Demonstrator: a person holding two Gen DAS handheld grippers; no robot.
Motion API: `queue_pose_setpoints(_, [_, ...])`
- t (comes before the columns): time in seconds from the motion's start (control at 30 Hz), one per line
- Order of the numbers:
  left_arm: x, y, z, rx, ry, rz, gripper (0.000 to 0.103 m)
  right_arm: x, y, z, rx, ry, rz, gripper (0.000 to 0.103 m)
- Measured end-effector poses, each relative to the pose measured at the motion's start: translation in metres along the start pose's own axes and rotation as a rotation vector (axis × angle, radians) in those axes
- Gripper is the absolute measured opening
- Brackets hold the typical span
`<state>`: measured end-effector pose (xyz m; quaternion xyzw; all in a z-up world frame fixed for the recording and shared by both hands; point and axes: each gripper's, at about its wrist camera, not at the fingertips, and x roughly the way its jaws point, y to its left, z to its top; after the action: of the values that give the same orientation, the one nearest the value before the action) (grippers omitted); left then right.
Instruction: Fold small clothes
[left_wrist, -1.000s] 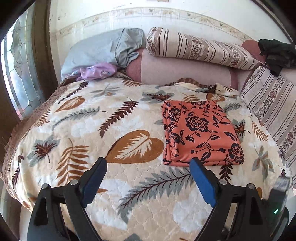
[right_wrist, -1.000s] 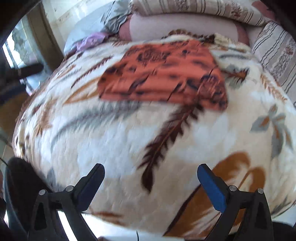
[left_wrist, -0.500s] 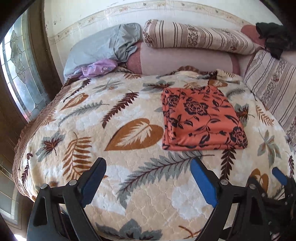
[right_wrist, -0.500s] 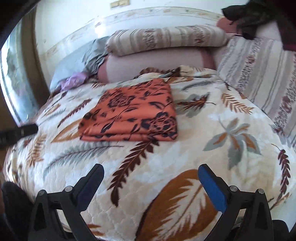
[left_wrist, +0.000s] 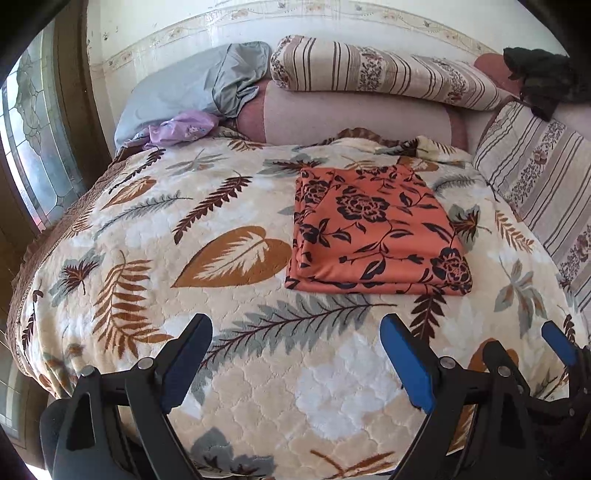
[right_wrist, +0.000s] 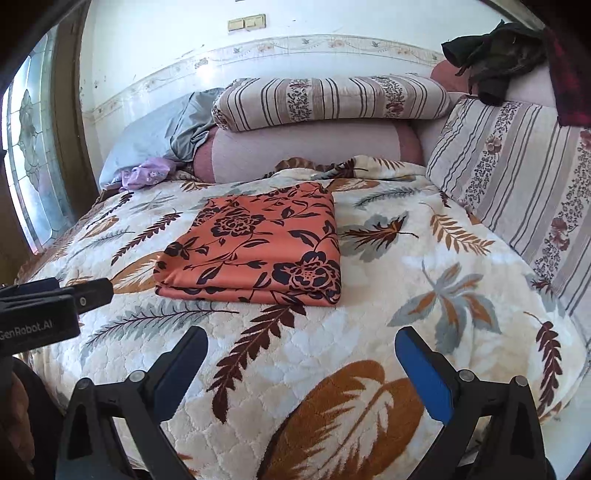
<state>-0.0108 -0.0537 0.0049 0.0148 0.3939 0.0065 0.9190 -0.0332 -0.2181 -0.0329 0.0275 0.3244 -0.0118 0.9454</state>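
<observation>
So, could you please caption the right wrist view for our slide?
Folded orange cloth lies on the leaf-print blanket; open right gripper holds nothing.

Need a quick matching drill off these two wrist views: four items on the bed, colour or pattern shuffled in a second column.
Things:
1. folded cloth
2. top bolster
3. small garment by the window
4. blanket

Descriptions:
A. cream with leaf print
B. lilac
C. orange with dark flowers
D. striped with floral bands

Pairs: 1-C, 2-D, 3-B, 4-A
</observation>
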Motion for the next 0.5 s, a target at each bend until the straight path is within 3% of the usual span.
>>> queue_pose_setpoints(0.17, [-0.005,-0.002,0.007,0.005,-0.023,0.024,0.092,-0.001,-0.009,0.002,0.030,-0.007,-0.009,0.103])
queue_pose_setpoints(0.5, [-0.010,-0.008,0.015,0.024,-0.047,-0.019,0.092,-0.009,-0.007,0.018,0.012,-0.030,-0.035,0.103])
